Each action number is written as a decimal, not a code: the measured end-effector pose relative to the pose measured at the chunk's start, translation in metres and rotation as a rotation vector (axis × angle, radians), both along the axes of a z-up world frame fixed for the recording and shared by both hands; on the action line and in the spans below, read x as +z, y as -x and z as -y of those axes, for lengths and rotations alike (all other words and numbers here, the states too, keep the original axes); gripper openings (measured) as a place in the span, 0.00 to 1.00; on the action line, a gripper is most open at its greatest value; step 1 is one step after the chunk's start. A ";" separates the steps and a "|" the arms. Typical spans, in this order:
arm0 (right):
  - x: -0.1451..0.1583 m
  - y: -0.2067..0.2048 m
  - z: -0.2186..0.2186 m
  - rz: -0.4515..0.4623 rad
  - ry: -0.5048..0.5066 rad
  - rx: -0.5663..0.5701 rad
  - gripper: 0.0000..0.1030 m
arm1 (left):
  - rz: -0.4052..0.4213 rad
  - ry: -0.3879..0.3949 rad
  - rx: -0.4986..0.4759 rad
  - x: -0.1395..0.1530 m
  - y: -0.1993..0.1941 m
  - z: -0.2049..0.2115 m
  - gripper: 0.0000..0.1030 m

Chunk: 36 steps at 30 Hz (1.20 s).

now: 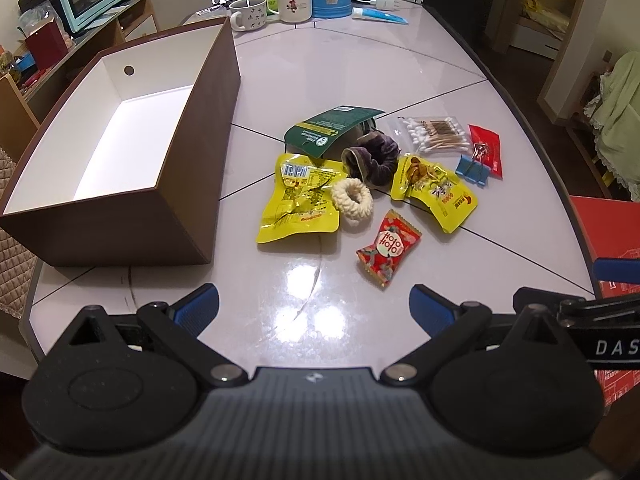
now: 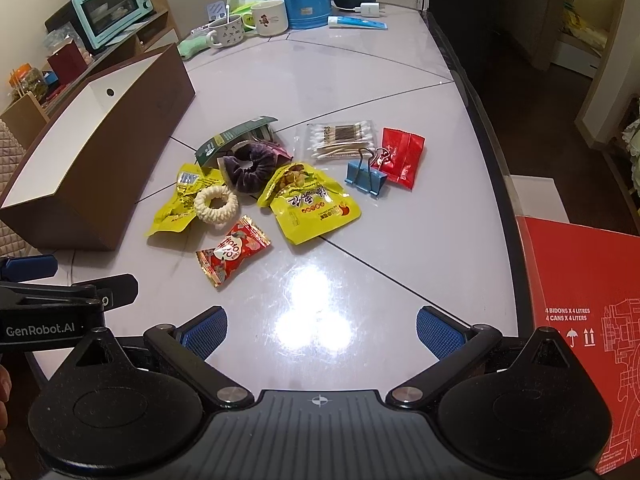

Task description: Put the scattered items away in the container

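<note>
**Loose items beside an empty-looking box**

The brown box (image 1: 120, 128) stands along the table's (image 1: 360, 60) left edge, its white floor bare where visible. The items lie clustered mid-table: two yellow snack packets (image 1: 298, 200), scrunchies (image 1: 372, 156), a red candy (image 1: 388, 246), cotton swabs (image 1: 436, 134) and a binder clip (image 1: 474, 170). The left gripper (image 1: 314, 308) and right gripper (image 2: 322, 330) hover near the front edge, both spread wide and holding nothing. Any pick is best taken singly, pinching a packet's edge, clear of overlapping neighbours.

yellow snack packets (image 1: 299, 198) 2 | hair scrunchies (image 1: 352, 198) 2 | red candy (image 1: 389, 247) 1 | red sachet (image 1: 485, 150) 1 | binder clip (image 1: 474, 169) 1 | cotton-swab pack (image 1: 434, 134) 1 | green packet (image 1: 332, 129) 1 | box (image 1: 120, 216) 1
</note>
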State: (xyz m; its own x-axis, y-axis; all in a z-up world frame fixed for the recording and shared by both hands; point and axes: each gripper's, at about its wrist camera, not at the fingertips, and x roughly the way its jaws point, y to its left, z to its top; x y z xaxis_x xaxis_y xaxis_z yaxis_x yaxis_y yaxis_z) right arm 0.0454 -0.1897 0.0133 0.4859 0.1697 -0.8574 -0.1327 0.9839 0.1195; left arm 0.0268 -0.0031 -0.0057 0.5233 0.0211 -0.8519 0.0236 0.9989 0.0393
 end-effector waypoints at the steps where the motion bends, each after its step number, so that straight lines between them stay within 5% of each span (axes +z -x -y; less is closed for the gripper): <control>1: 0.000 -0.001 0.000 0.000 0.000 0.002 1.00 | 0.000 0.001 -0.001 0.000 0.000 0.000 0.97; 36: -0.010 -0.031 0.003 -0.031 0.002 0.037 1.00 | -0.047 0.008 -0.014 -0.012 -0.024 -0.009 0.97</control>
State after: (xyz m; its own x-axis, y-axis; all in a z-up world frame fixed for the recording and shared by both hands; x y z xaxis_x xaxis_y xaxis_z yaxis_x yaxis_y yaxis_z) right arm 0.0762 -0.1928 0.0030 0.4528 0.1856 -0.8721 -0.1651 0.9786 0.1225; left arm 0.0510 0.0058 -0.0181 0.4828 0.0071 -0.8757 0.0392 0.9988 0.0297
